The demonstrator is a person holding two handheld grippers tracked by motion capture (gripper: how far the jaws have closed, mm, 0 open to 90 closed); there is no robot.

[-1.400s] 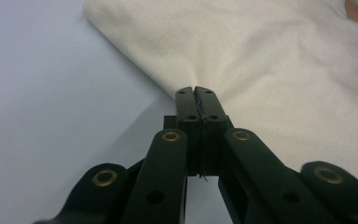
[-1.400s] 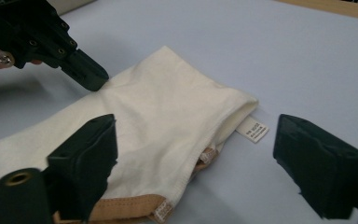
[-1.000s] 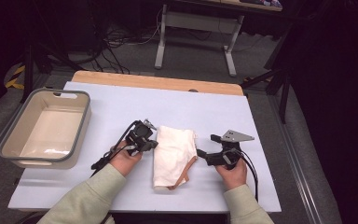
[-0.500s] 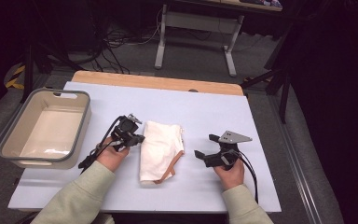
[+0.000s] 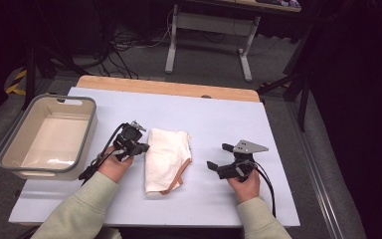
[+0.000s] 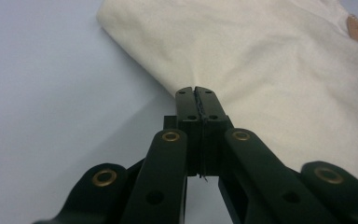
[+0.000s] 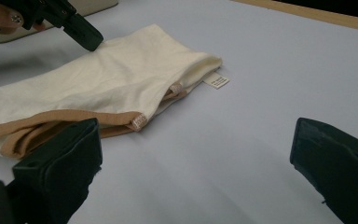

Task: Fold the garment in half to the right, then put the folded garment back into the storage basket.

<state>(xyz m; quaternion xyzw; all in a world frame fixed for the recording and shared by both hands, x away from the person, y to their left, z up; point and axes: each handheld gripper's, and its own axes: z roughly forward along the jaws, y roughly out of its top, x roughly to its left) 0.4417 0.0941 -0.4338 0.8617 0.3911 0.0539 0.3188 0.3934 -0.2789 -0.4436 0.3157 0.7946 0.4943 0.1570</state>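
Observation:
A folded cream cloth [image 5: 166, 159] with tan trim lies on the pale table [image 5: 229, 114], a small white label [image 7: 216, 81] at its far corner. My left gripper [image 5: 144, 148] is at the cloth's left edge. In the left gripper view its jaws [image 6: 196, 91] are pressed together on the puckered edge of the cloth [image 6: 270, 60]. My right gripper [image 5: 219, 155] rests to the right of the cloth, apart from it. Its jaws have just been opening and stand wide [image 7: 196, 158] with only bare table between them. In the right gripper view, the left gripper [image 7: 86, 39] touches the cloth [image 7: 102, 79].
A grey-rimmed beige bin [image 5: 10, 149] stands at the table's left side, close to my left hand. A wooden strip [image 5: 169, 88] runs along the far edge. Bare table surface lies right of the cloth and along the back.
The left gripper has pulled the cloth leftward across the table. The cloth, which lay against the right gripper, now lies apart from it. The right hand has stayed in place.

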